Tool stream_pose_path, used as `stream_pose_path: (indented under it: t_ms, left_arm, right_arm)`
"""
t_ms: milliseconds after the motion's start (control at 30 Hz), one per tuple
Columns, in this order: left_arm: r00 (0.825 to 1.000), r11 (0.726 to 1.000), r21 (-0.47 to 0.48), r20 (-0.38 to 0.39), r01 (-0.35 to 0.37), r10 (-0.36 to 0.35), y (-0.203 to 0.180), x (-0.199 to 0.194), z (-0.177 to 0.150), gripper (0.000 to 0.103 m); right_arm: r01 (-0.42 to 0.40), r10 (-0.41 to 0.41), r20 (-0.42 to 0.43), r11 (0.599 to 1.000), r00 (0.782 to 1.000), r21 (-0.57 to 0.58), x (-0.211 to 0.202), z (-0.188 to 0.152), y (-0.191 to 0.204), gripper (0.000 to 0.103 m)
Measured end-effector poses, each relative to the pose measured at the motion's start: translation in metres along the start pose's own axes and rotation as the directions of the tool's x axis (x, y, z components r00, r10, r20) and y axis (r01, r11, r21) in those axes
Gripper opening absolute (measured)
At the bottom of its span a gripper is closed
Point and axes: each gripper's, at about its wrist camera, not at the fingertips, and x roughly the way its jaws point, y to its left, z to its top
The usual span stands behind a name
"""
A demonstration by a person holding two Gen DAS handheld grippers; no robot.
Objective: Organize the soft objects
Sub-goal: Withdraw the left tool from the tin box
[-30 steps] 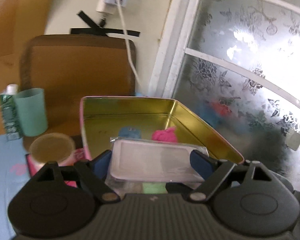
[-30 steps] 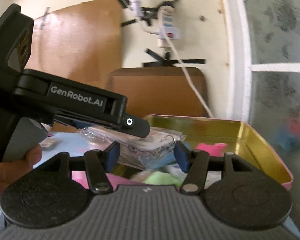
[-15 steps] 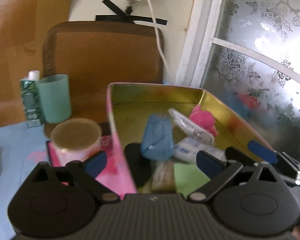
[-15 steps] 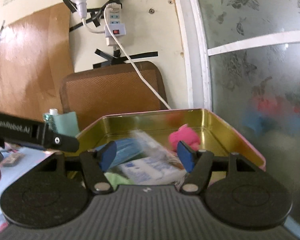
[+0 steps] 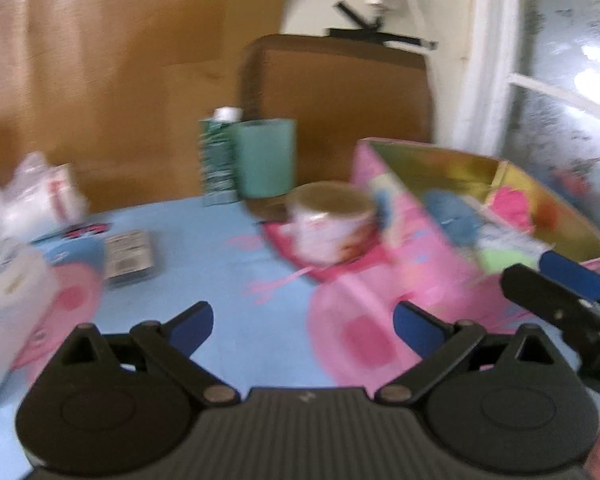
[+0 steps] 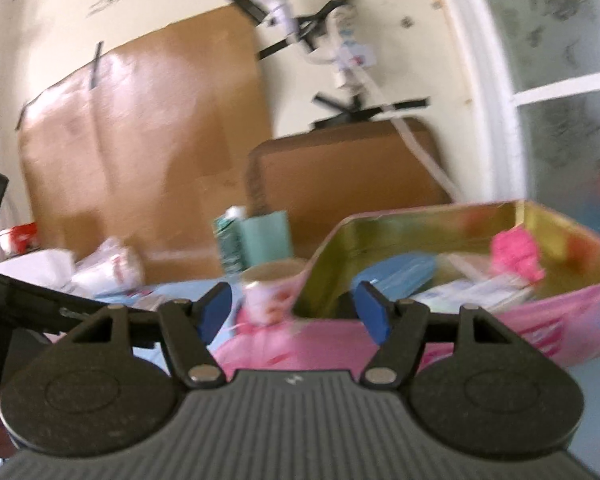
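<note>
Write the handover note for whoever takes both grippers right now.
Left gripper: open, empty, over the blue tablecloth.
Right gripper: open, empty, at the pink tin.
Done: the tin holds a pink soft item, a blue one, a green one and clear packets.
Left: white bags and a small packet lie outside on the cloth.

left tongs [image 5: 303, 326]: black body, ribbed grey base | blue pads [image 5: 191, 328] | silver pivot screws
</note>
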Motion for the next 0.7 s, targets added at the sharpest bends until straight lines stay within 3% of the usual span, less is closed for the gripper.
stream_pose_path:
  t_ms: [167,400,600,700]
  left_arm:
    - [0.995,0.995,-0.035,-0.016,-0.097,0.097,0.039,-0.001,-0.020,0.100]
    - [0.985,0.979,-0.112,-0.046,-0.171,0.167,0.083,0.001,-0.037,0.101]
    - [0.976,0.968,-0.128,-0.056,-0.217,0.212,0.101,0.003,-0.047,0.102]
    - [0.978,0.968,-0.148,-0.065,-0.204,0.197,0.105,0.004,-0.048,0.102]
  right_arm:
    - [-0.057,0.058,-0.091,0.998,0.994,0.012,0.017,-0.008,0.025,0.071]
    - [-0.084,0.084,-0.175,0.996,0.981,0.011,0.032,-0.019,0.046,0.073]
    - [-0.092,0.089,-0.221,0.996,0.971,-0.002,0.039,-0.028,0.058,0.075]
    - [-0.094,0.090,-0.241,0.996,0.966,-0.005,0.044,-0.032,0.061,0.076]
